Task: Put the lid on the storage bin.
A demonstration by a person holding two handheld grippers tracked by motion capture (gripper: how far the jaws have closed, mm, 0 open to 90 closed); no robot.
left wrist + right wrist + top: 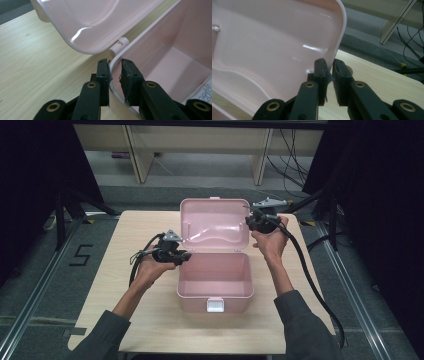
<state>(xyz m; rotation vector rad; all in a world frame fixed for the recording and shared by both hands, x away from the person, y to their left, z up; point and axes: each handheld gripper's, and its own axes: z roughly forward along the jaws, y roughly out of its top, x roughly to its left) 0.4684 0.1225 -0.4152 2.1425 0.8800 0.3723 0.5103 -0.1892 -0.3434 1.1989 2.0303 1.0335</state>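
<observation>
A pink plastic box stands open in the middle of the wooden table, with a white latch on its front. Its lid is raised at the back. My left gripper is at the box's back left corner. In the left gripper view my left gripper has its jaws either side of the box rim, shut on it just below a white hinge. My right gripper is at the lid's right edge. In the right gripper view my right gripper is shut on the lid edge.
A printed label lies inside the box. Beyond the table's far edge stand pale furniture legs, with loose cables on the floor. A black "5" mark is on the floor to the left. Each gripper trails a thick black cable.
</observation>
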